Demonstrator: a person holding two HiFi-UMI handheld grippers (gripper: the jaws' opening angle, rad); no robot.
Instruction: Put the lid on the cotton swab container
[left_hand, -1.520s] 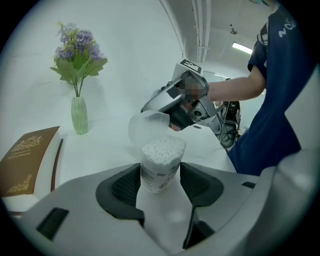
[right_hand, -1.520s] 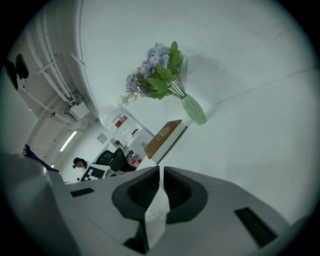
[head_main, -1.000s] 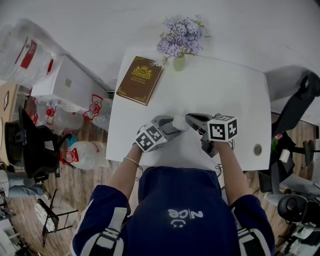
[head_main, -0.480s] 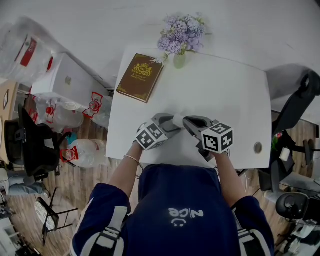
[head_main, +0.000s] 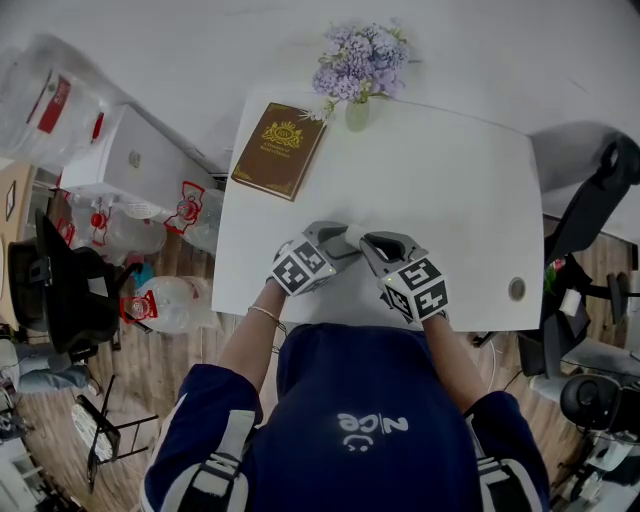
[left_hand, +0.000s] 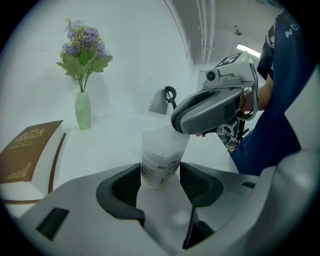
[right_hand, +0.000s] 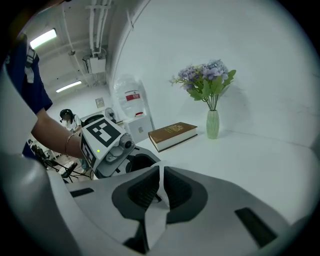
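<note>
Left gripper view shows the left gripper (left_hand: 160, 186) clamped on the container (left_hand: 159, 159), one pad against each side, with the tub standing upright on the white table (left_hand: 115, 145). At 1 o'clock from it, the right gripper (right_hand: 160, 176) now sits right over the container's mouth. Half a second ago it was further out at 3 o'clock, and it has swung in while its marker cube dropped back towards the person. Its jaws are pinched almost together on a thin pale edge, which I take to be the lid (right_hand: 161, 170). The lid therefore looks to be at the rim and ready to be pressed down, while the left gripper has not shifted.

In the head view the container is only a small pale patch between the two gripper tips, and the lid cannot be told from it. Whether the lid is seated, tilted or only resting on the rim is not visible in any view. The right gripper view misses the container altogether, since it lies below the jaws. Further out, a brown book (head_main: 279, 151) lies at 10 o'clock and a vase of purple flowers (head_main: 357, 113) stands at 12 o'clock.
</note>
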